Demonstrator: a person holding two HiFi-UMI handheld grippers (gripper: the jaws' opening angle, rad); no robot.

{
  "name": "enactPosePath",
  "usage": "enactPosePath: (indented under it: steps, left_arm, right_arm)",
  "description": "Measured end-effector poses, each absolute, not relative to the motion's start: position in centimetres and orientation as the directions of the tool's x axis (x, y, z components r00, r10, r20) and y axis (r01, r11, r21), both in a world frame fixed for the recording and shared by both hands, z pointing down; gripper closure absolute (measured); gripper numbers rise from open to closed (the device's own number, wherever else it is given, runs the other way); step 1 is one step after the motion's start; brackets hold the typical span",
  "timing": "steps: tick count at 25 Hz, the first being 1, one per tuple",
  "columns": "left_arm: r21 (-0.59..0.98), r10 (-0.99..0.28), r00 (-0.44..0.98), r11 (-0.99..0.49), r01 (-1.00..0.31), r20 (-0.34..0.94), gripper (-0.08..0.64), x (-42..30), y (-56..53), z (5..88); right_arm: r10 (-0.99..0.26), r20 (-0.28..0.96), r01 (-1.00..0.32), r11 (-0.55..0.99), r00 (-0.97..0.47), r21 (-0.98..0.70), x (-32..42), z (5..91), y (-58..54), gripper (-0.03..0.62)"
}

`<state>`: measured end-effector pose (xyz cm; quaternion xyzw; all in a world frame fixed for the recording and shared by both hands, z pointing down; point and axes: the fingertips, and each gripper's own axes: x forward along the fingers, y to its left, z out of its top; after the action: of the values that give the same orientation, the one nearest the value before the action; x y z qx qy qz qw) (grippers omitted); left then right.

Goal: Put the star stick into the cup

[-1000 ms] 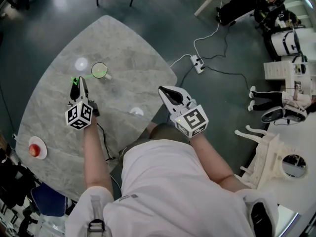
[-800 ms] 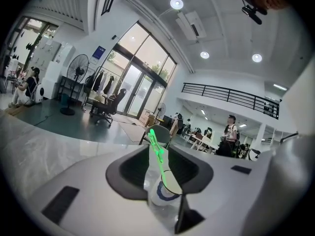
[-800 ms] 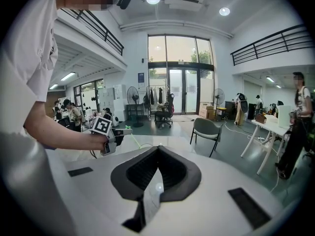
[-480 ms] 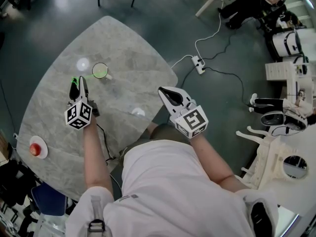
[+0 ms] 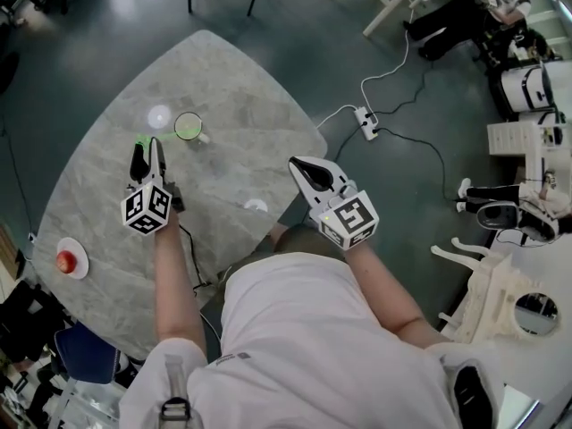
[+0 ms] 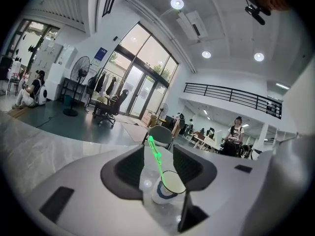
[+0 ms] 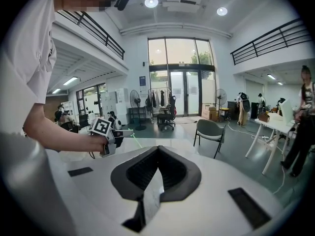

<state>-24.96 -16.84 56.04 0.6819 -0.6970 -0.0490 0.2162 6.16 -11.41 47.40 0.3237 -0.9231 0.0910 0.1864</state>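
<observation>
A small cup [image 5: 189,127] with a dark band stands on the marble table [image 5: 232,79], left of its middle. The green star stick [image 5: 161,136] has its lower end in the cup and leans over the rim toward my left gripper [image 5: 147,149]. In the left gripper view the cup [image 6: 165,187] sits just beyond the left gripper [image 6: 158,154]. The star stick [image 6: 156,156] rises between the jaws, which are opening and do not press on it. My right gripper [image 5: 308,170] hovers at the table's right edge. It is also seen in its own view [image 7: 157,154], shut and empty.
A white plate [image 5: 75,267] with a red fruit [image 5: 65,261] sits at the table's near left edge. Bright ceiling-light reflections [image 5: 160,115] mark the tabletop. A power strip [image 5: 367,120] and cables lie on the floor to the right. A grey chair [image 7: 209,130] stands beyond the table.
The left gripper stays at the stick's star end while the stick leans in the cup. The head view has shifted slightly. The right gripper has not moved.
</observation>
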Motion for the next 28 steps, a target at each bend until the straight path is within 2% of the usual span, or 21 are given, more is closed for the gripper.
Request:
enactPosePath:
  steps: [14, 23, 28]
  left_arm:
    - [0.248, -0.968, -0.042, 0.105, -0.963, 0.248, 0.392, -24.7, -10.9, 52.6]
    - [0.108, -0.961, -0.104, 0.135, -0.985, 0.254, 0.493, -24.4, -6.2, 49.1]
    - [0.079, -0.965, -0.152, 0.172, -0.982, 0.213, 0.546, -24.3, -2.7, 46.0]
  right_arm:
    - [-0.430, 0.326, -0.470, 0.881, -0.842, -0.049, 1.7, 45.8, -10.6, 0.583]
    - [-0.293, 0.260, -0.319, 0.946, -0.920, -0.064, -2.9, 44.5, -10.2, 0.583]
    - [-0.205, 0.224, -0.224, 0.972, -0.953, -0.064, -5.5, 43.6, -8.8, 0.583]
